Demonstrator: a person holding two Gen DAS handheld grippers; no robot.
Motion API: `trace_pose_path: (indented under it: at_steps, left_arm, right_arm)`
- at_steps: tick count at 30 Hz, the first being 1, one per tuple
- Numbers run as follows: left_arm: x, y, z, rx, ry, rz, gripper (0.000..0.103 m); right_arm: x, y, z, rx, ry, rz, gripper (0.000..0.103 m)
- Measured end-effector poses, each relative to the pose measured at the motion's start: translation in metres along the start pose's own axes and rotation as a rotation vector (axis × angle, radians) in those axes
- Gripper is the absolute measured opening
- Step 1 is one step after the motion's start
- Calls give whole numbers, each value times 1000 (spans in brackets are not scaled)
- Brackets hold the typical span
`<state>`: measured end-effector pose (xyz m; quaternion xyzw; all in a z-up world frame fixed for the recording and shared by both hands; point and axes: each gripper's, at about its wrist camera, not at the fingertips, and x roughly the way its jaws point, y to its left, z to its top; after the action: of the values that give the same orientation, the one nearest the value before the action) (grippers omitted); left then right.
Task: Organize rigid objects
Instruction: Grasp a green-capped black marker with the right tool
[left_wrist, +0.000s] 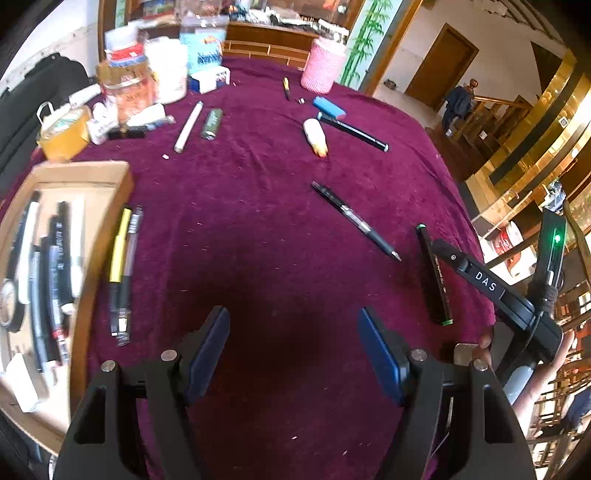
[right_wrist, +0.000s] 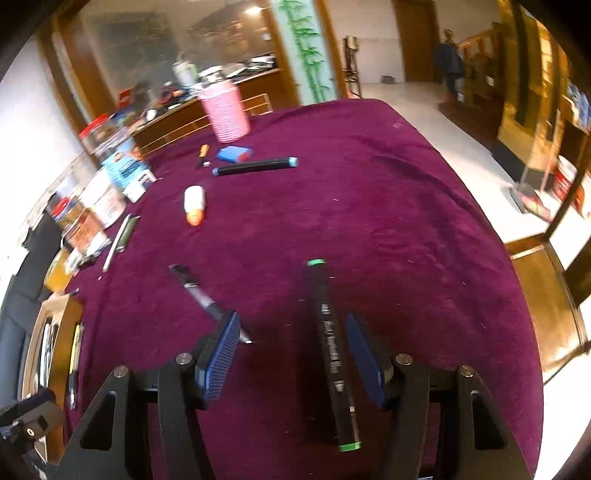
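Lying at the far left, the cardboard box (left_wrist: 92, 177) already holds several pens; the left gripper (left_wrist: 293, 350) hovers over bare cloth, jaws spread and empty; the right gripper (right_wrist: 291, 354) straddles the green-capped marker (right_wrist: 332, 350) on the counter (right_wrist: 388, 221), jaws spread; the marker sits nearer the right pad, so centring before closing should prevent it rolling away.

Daylight bright from right side; floor (right_wrist: 461, 147) beyond tablecloth's right edge blown out white. Dark soft shadow on tablecloth (left_wrist: 258, 229) near its front edge. Motion blur in right wrist view, strongest on jars (right_wrist: 92, 206) at left edge. Heavy fisheye bending, black corners in both views.
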<state>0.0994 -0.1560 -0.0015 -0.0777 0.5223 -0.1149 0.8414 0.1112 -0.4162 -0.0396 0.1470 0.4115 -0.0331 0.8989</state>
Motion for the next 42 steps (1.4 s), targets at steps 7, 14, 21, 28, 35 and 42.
trace_pose_path:
  at_steps: [7,14,21,28,35,42]
  left_arm:
    - [28,-12,15,-26,53,-16,71]
    - [53,-26,31,-44,88,-35,71]
    - [83,-37,58,-86,108,-14,71]
    - [115,-51,93,-185,111,17,71]
    - [141,-66,95,-162,115,137,60]
    - [139,-72,85,-66,55,196,35]
  right_arm:
    - [16,-13,-1,32,61,-66,53]
    - [32,-11,-4,47,111,-73,34]
    - [31,-12,-3,73,112,-54,17]
    - [28,-15,-2,102,102,-20,17]
    - [27,-17,0,120,93,-23,17]
    - [27,-13,-1,89,89,-54,17]
